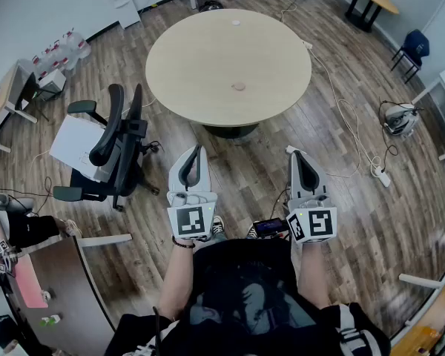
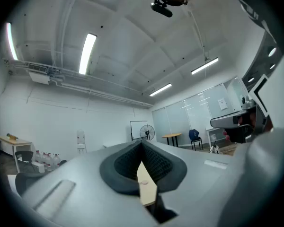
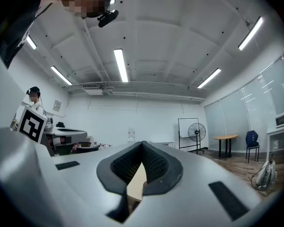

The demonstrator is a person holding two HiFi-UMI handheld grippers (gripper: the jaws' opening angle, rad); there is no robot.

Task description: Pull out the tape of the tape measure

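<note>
The person stands on the wooden floor [image 1: 245, 165], a little away from the near edge of a round, light table [image 1: 200, 58], and holds both tools out in front of the body, side by side and well apart.

The left gripper [image 1: 198, 150] [image 2: 142, 144] points toward the table. Its two jaws are pressed together, and there is nothing between the dark pads. The right gripper [image 1: 297, 154] [image 3: 142, 144] is in the same condition: the jaws are pressed together and hold nothing. Neither tool touches the table or anything on it.

On the table, somewhat nearer to the person than the middle, lies a small round pinkish object [image 1: 239, 87]. It is too small to say surely that it is the tape measure, and no tape can be seen pulled out of it. Far from it, close to the far edge, there is a small white thing [image 1: 236, 22].

To the left of the table stands a black office chair [image 1: 113, 141], with a white box [image 1: 76, 144] just beside it. At the right, a white cable runs over the floor to a power strip [image 1: 382, 175]. A standing fan [image 3: 197, 133] is by the far wall.
</note>
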